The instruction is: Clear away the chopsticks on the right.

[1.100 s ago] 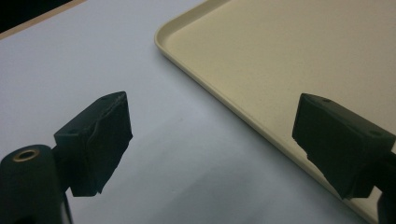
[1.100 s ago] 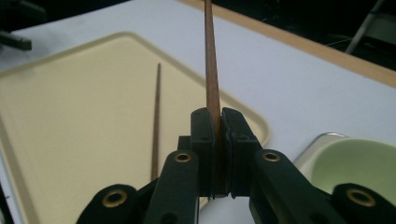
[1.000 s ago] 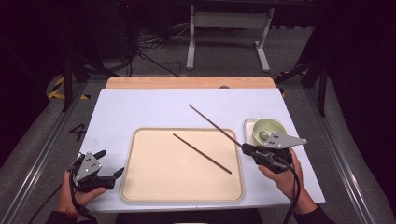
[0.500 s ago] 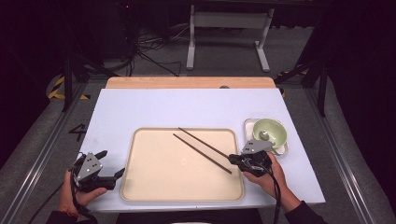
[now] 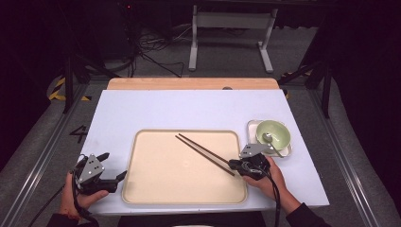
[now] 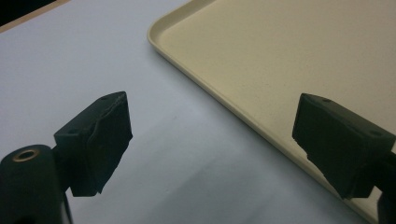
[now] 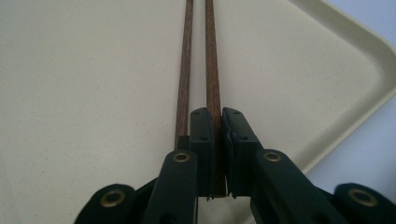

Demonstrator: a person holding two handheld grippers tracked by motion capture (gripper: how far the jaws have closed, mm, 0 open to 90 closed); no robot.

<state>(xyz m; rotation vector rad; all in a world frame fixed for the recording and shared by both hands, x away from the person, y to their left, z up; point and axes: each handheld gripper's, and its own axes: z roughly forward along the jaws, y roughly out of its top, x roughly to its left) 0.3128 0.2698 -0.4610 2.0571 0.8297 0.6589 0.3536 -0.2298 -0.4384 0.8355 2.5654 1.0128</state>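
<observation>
Two dark wooden chopsticks lie side by side on the beige tray [image 5: 156,189]. My right gripper [image 5: 233,164] sits low at the tray's right edge, shut on the near end of the farther chopstick [image 5: 208,149]. In the right gripper view the jaws of my right gripper [image 7: 217,140] clamp that chopstick [image 7: 212,70], and the other chopstick [image 7: 184,79] runs just to its left, free. My left gripper [image 5: 114,164] is held at the tray's left edge, open with nothing between its fingers. In the left gripper view its jaws stand wide apart over the table and the tray rim [image 6: 210,88].
A pale green bowl [image 5: 274,132] holding a metal spoon [image 5: 272,142] stands on a small white dish right of the tray, just behind my right hand. The white tabletop [image 5: 189,109] stretches behind the tray.
My right gripper has brought its chopstick down and to the left, from above the table behind the tray to beside the other chopstick on the tray. The left gripper has stayed put.
</observation>
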